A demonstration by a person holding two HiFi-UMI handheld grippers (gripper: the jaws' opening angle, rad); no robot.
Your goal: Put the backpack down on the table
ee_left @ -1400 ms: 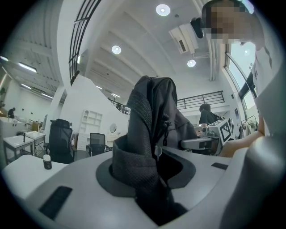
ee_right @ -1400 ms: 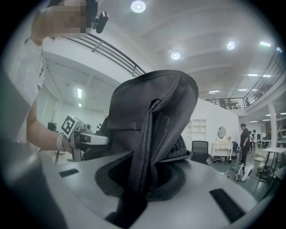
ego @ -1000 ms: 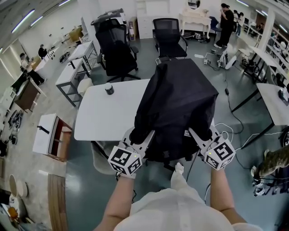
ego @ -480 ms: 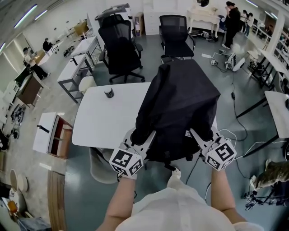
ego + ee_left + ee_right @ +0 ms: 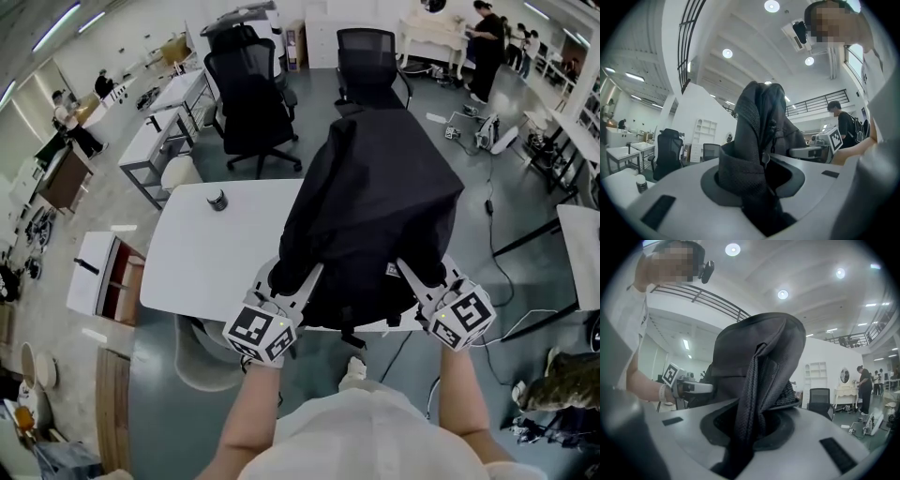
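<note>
Holding a black backpack (image 5: 370, 211) up from both sides, at the near edge of a white tabletop (image 5: 202, 253). Gripping its lower left side with the left tongs (image 5: 298, 283), clamped on a thick fold of woven fabric that fills the gap between the two jaws and runs on down past them. Gripping its lower right side with the right tongs (image 5: 411, 275), likewise clamped, on a padded band (image 5: 752, 399) standing upright between the jaws.

Pointing both tongs away from the body and slightly inward, one at each bottom corner of the backpack, well apart from each other. Carrying the bulk of the backpack ahead of and above the tongs: towering over the jaws in both gripper views, spreading across the right part of the tabletop in the head view and hiding that end. Letting a short strap (image 5: 348, 336) dangle under the near side, between the two tongs. Cannot tell whether the bottom rests on the tabletop or hangs just clear of it.

Leaving the left part of the tabletop in sight, with a small dark can (image 5: 217, 200) near its far edge, well apart from the backpack. Looking past the tabletop at two black office chairs (image 5: 248, 103) on the grey floor (image 5: 169, 394).
</note>
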